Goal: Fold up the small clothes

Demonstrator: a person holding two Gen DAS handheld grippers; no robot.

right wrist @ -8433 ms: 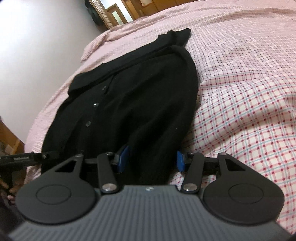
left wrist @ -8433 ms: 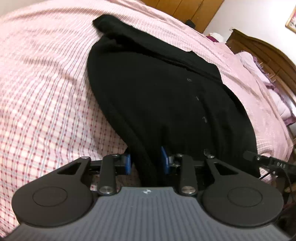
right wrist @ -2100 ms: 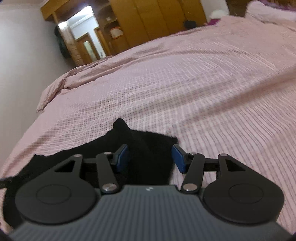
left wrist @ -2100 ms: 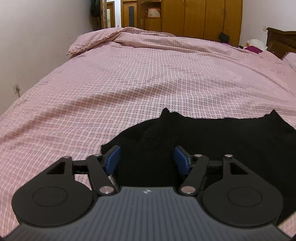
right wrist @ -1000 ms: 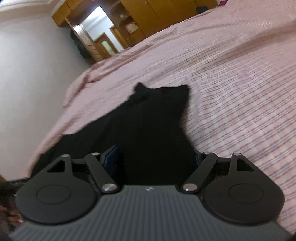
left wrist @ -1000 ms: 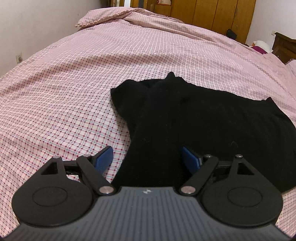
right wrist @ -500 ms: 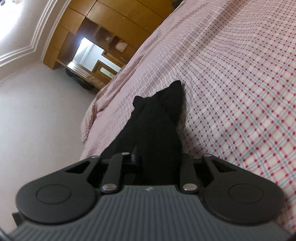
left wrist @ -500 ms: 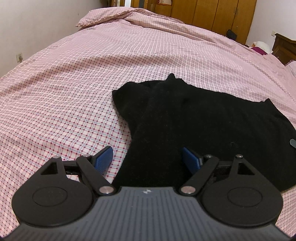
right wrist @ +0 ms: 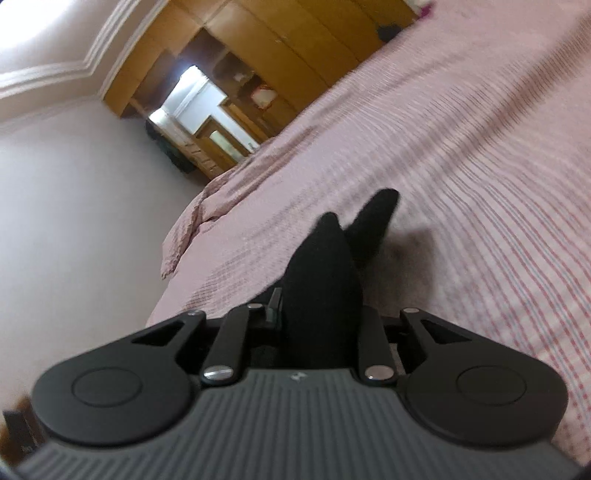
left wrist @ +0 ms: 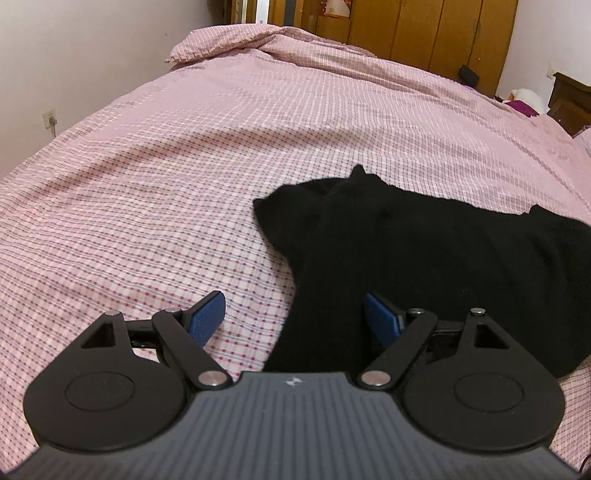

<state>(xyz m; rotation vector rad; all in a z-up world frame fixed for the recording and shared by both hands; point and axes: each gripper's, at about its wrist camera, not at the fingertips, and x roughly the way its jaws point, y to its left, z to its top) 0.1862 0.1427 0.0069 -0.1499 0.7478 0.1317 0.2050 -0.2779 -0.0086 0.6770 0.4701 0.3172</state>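
A black garment (left wrist: 424, 251) lies folded on the pink checked bedspread (left wrist: 184, 166), spreading to the right. My left gripper (left wrist: 295, 314) is open, its blue pads wide apart, just above the garment's near left edge, gripping nothing. In the right wrist view my right gripper (right wrist: 317, 314) is shut on a fold of the black garment (right wrist: 325, 266), which rises between the fingers. The garment's far corners stick up against the bedspread (right wrist: 480, 166). The view is tilted and blurred.
A white wall (left wrist: 74, 55) runs along the bed's left side. A wooden wardrobe (left wrist: 424, 33) stands beyond the bed's far end. A dark wooden headboard (left wrist: 569, 99) is at the far right. An open doorway (right wrist: 199, 110) shows beside the wardrobe.
My right gripper has closed on the garment and lifted and tilted with it. My left gripper has stayed open and drawn back slightly.
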